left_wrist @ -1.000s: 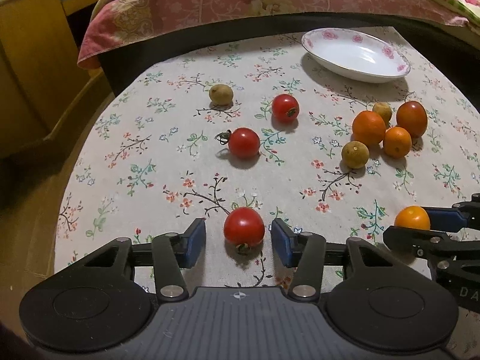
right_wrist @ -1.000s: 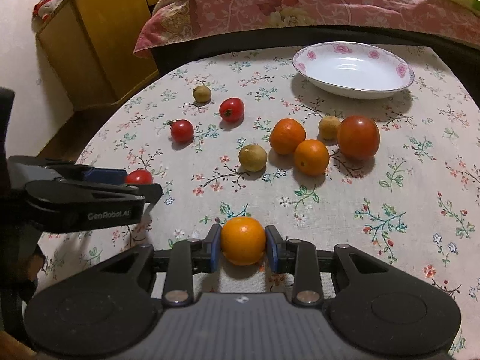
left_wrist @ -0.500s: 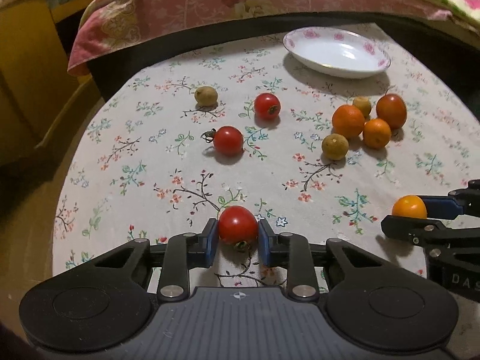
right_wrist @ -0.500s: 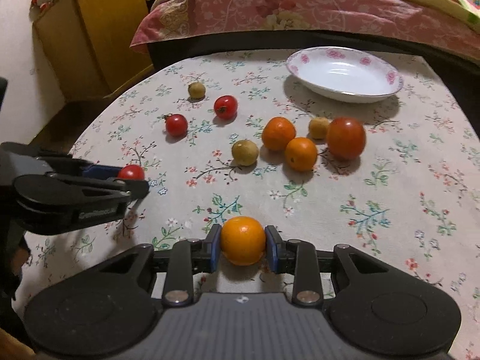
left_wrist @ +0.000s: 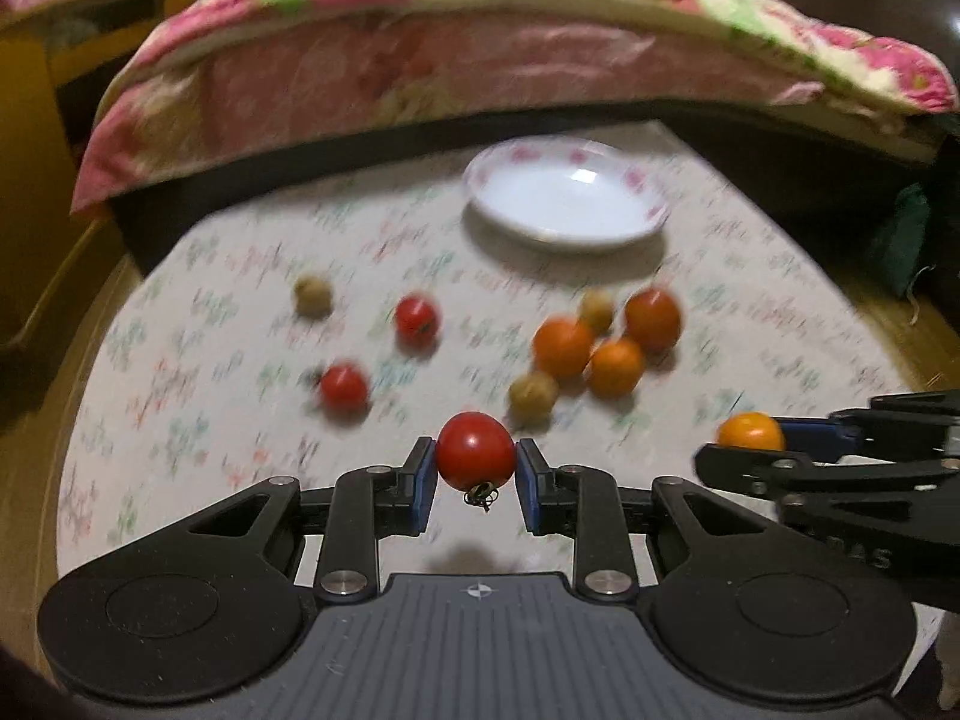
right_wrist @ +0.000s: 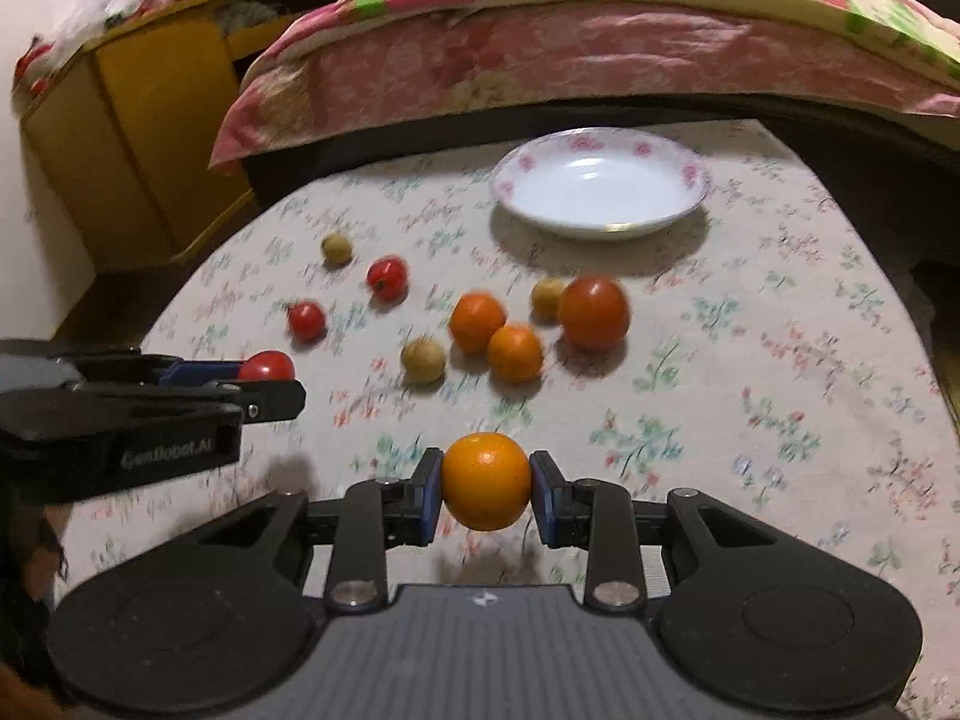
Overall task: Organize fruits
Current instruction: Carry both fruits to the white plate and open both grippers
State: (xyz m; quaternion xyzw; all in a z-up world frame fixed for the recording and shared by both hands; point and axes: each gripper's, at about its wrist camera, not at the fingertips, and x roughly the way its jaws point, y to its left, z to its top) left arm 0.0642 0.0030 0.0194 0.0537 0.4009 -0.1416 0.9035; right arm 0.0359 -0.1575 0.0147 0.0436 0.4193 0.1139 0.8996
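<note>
plate behind fruit cluster | bed seemingly beyond table

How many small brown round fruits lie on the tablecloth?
3: one brown fruit far left by the tomatoes, one before the oranges, one touching the big tomato. None seems hidden.

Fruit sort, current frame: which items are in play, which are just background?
In play: left gripper shut on a tomato; right gripper shut on an orange; loose fruit cluster on the tablecloth; empty white plate.

Background: quilt; yellow cabinet.
</note>
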